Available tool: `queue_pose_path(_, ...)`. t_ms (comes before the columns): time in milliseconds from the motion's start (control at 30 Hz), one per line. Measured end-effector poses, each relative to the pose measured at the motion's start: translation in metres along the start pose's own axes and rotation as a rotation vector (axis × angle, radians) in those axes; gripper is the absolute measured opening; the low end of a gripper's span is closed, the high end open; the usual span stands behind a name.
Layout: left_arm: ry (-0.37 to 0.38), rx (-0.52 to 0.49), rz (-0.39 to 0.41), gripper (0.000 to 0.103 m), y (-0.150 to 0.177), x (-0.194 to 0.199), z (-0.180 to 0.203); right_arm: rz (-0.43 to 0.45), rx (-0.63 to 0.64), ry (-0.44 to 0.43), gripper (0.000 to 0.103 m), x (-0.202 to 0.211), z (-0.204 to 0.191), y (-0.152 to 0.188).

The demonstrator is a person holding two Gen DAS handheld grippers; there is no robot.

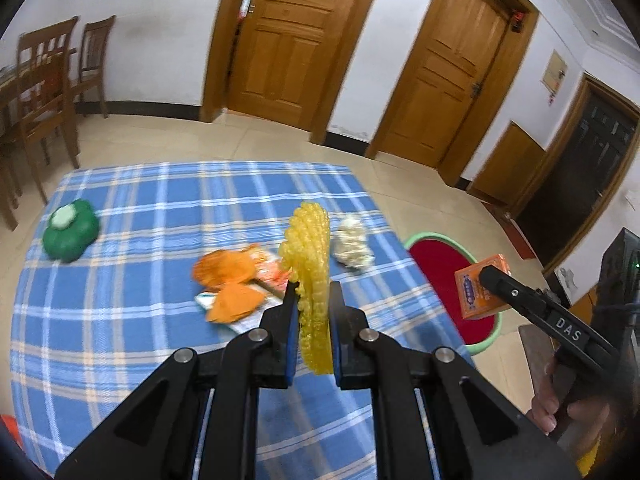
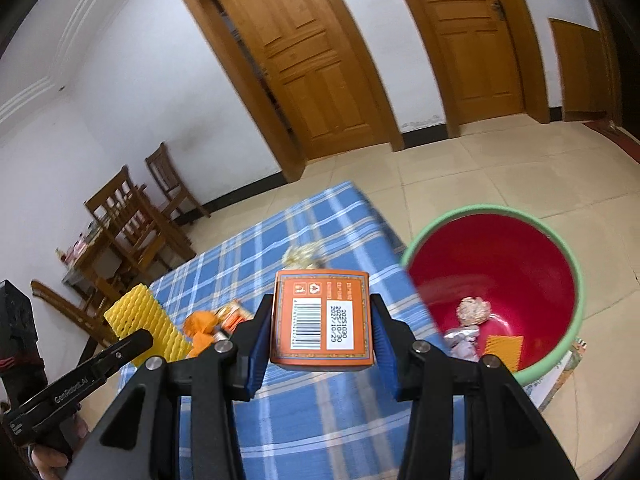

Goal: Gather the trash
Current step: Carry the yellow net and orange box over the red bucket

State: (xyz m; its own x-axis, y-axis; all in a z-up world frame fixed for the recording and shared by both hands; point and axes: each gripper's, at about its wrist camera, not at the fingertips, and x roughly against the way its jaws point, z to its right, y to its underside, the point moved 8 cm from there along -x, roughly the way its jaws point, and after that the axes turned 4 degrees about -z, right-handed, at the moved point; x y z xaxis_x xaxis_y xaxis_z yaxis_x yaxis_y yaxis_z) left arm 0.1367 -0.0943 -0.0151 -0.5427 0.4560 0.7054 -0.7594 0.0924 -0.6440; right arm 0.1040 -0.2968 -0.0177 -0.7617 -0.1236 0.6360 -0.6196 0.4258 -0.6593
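The left gripper (image 1: 314, 292) clamps a yellow foam net sleeve (image 1: 310, 280) above the blue checked tablecloth (image 1: 140, 320), while the right gripper (image 1: 490, 274) holds an orange box (image 1: 474, 292) over the red bin (image 1: 440, 256).

Pretty plain room: white walls (image 1: 160, 40) with a dark skirting strip along the bottom, and a floor (image 2: 480, 168) of pale beige tiles. Two panelled wooden doors (image 1: 288, 40) in matching wooden frames sit side by side on the far wall. To the left of those doors there's a bunch of slat-back wooden chairs (image 1: 44, 92). Right of the doors is a dark door (image 1: 580, 176). White cornice moulding (image 2: 52, 76) runs up top.
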Motion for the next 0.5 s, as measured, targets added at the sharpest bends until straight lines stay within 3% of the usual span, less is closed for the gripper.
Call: queue_pose_path(500,0.104,-0.15,-0.072,0.012,-0.02,-0.062,0.096,0.037,-0.153,0.106,0.048,0.008,0.097,-0.015)
